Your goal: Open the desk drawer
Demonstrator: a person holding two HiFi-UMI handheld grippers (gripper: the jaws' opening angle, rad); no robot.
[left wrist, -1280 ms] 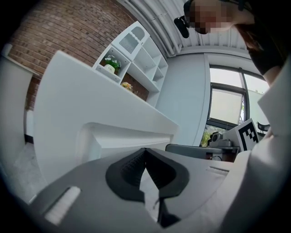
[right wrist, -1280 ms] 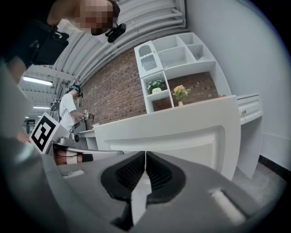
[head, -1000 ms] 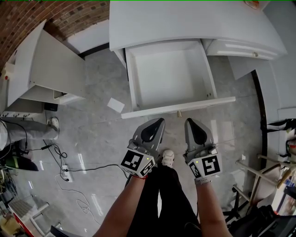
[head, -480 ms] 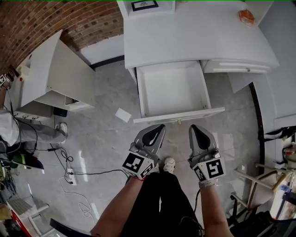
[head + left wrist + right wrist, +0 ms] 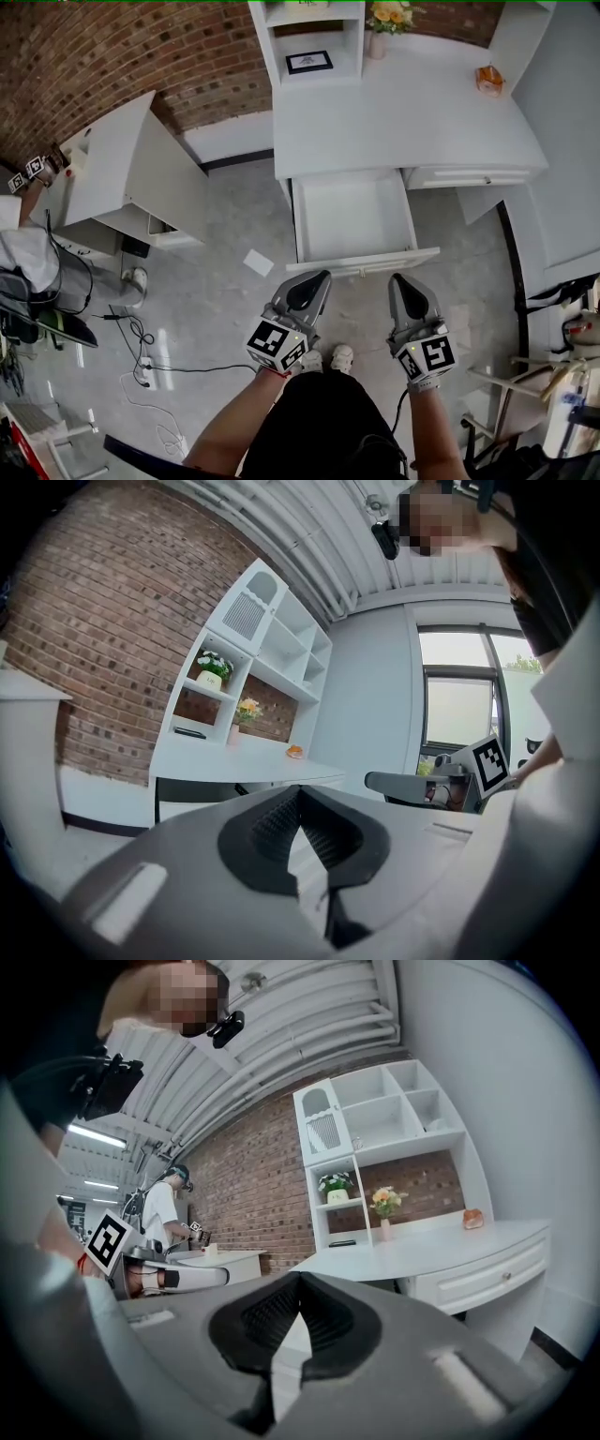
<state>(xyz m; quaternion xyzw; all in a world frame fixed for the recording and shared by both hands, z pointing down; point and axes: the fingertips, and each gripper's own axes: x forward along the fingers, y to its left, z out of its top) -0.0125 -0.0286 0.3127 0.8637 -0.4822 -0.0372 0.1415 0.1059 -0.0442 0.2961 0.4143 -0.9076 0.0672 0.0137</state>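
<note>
The white desk (image 5: 403,122) stands against the brick wall, and its left drawer (image 5: 352,216) is pulled out, showing a bare white inside. In the head view my left gripper (image 5: 319,277) and right gripper (image 5: 400,277) hover side by side just in front of the drawer's front panel (image 5: 364,262), touching nothing. Both are shut with nothing between the jaws. The left gripper view shows my left gripper (image 5: 300,794) pointing level toward the desk top (image 5: 234,761). My right gripper (image 5: 300,1281) likewise points level at the desk (image 5: 422,1251).
A second, shut drawer (image 5: 473,176) sits right of the open one. A white cabinet (image 5: 122,169) stands at left, with a paper sheet (image 5: 258,262) and cables (image 5: 141,366) on the floor. Another person (image 5: 19,244) is at far left. Metal frames (image 5: 553,375) crowd the right.
Both grippers have risen together, still shut. The head view has pulled back, so the open drawer looks smaller and the desk top and shelves have come into sight.
</note>
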